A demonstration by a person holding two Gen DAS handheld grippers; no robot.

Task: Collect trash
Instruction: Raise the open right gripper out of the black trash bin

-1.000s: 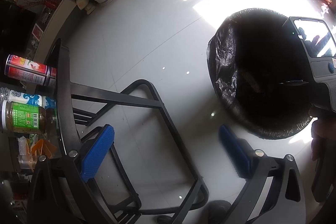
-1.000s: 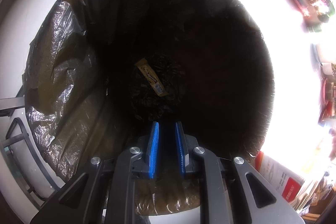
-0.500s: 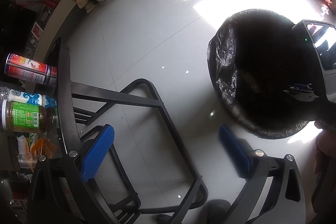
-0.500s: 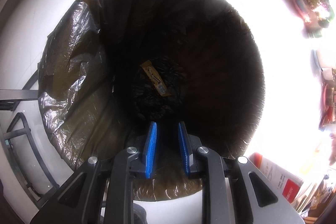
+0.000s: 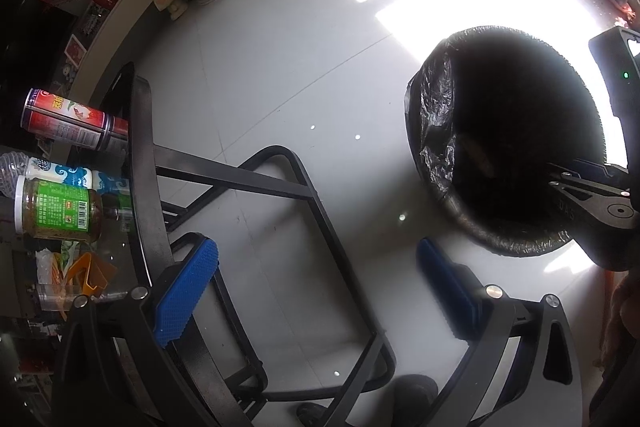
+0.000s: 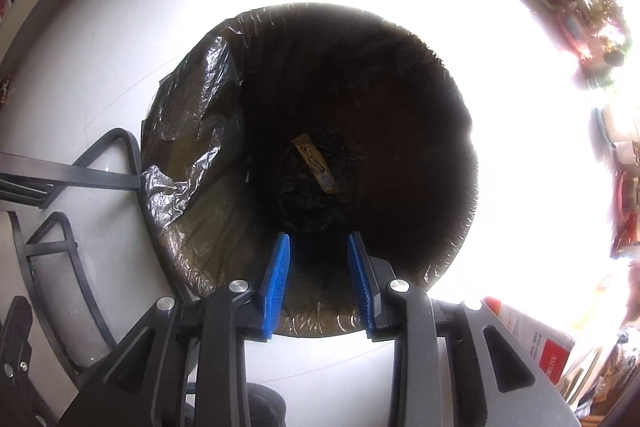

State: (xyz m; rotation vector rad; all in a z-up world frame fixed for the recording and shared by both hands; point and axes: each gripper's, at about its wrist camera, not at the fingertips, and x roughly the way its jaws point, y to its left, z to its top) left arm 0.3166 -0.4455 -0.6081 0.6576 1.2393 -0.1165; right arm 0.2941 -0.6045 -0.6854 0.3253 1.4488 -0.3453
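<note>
Sunlit white floor tiles surround a bin (image 6: 312,163) lined with a black bag, where a yellow wrapper (image 6: 316,163) lies at the bottom. Over its near rim the right gripper (image 6: 320,275) hangs, jaws apart and empty. Beside the glass surface (image 5: 140,187) carrying a can (image 5: 68,125) and jar (image 5: 56,209), the left gripper (image 5: 320,291) hovers, jaws wide apart, empty.

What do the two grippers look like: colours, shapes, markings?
The left gripper and right gripper match: black angular frames with triangular cut-outs and silver round bolts, each carrying two flat blue pads with a fine ribbed texture. In the left view, the right gripper's body shows a small green light. No cables or sleeves show.
</note>
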